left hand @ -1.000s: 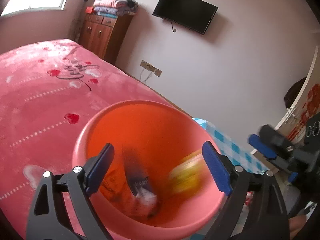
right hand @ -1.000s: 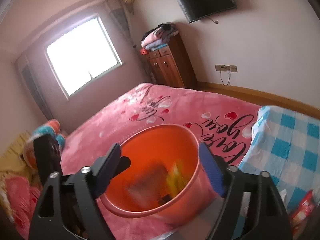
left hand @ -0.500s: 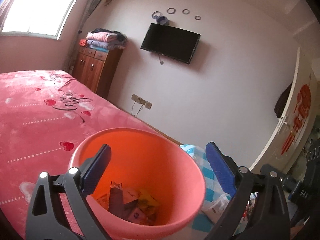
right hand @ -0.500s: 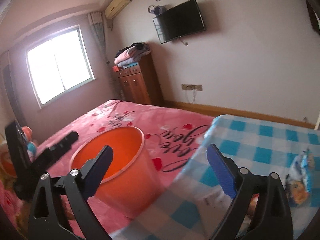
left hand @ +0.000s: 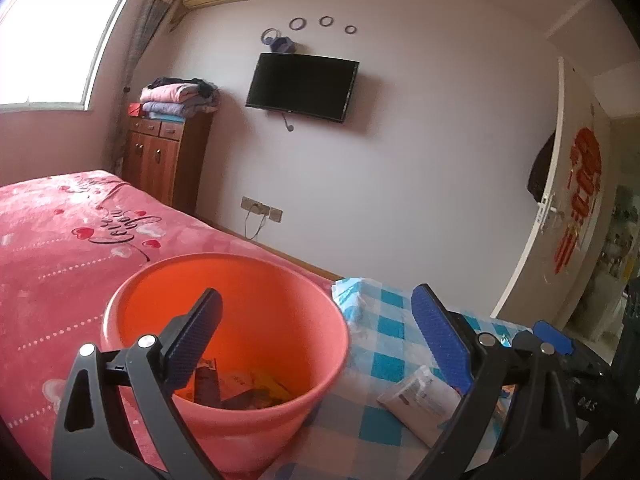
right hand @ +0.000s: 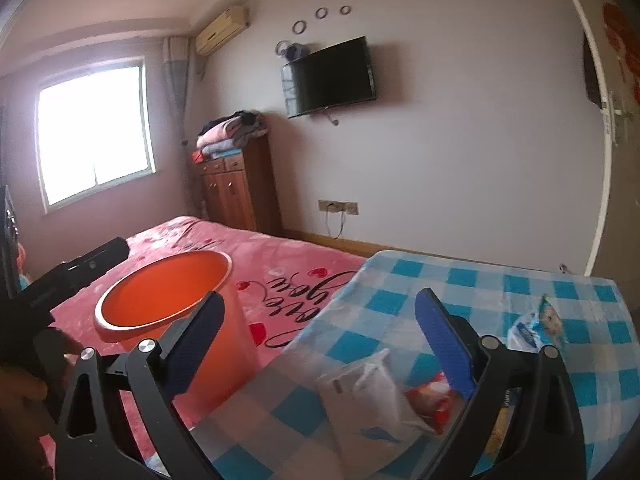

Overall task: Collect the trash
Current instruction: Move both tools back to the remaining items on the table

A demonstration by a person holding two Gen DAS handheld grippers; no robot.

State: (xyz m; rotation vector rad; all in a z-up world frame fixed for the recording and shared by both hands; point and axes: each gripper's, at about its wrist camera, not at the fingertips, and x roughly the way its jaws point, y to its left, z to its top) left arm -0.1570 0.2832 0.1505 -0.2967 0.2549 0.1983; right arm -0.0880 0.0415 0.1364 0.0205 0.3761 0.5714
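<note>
both views shifted since 0.5 s ago: left cam sits further back from the orange bucket (left hand: 224, 320), more checked cloth in view; right cam swung toward the blue-white checked cloth (right hand: 500, 292), white wrapper now between its fingers' line of sight. items: left gripper (left hand: 316, 332), fingers wide apart, nothing held, hovering above the near rim of bucket. right gripper (right hand: 320, 336), fingers wide apart, nothing held, above near part of cloth. bucket stands on pink bedspread (left hand: 52, 240), just left of cloth edge; inside it, at bottom, several flat wrappers/cartons (left hand: 240, 388), mixed colours, detail unclear. trash outside bucket, all on cloth: white wrapper (right hand: 372, 396), blurred, near centre; red-white packet (right hand: 432, 396) just right of it, touching or overlapping, can't tell which; blue-white snack bag (right hand: 536, 328) further right, well apart. in left cam a white packet (left hand: 424, 400) lies on cloth right of bucket. bg: wall tv (left hand: 302, 86), wooden cabinet (left hand: 168, 160) w/ folded blankets on top, window far left, ac unit above.
</note>
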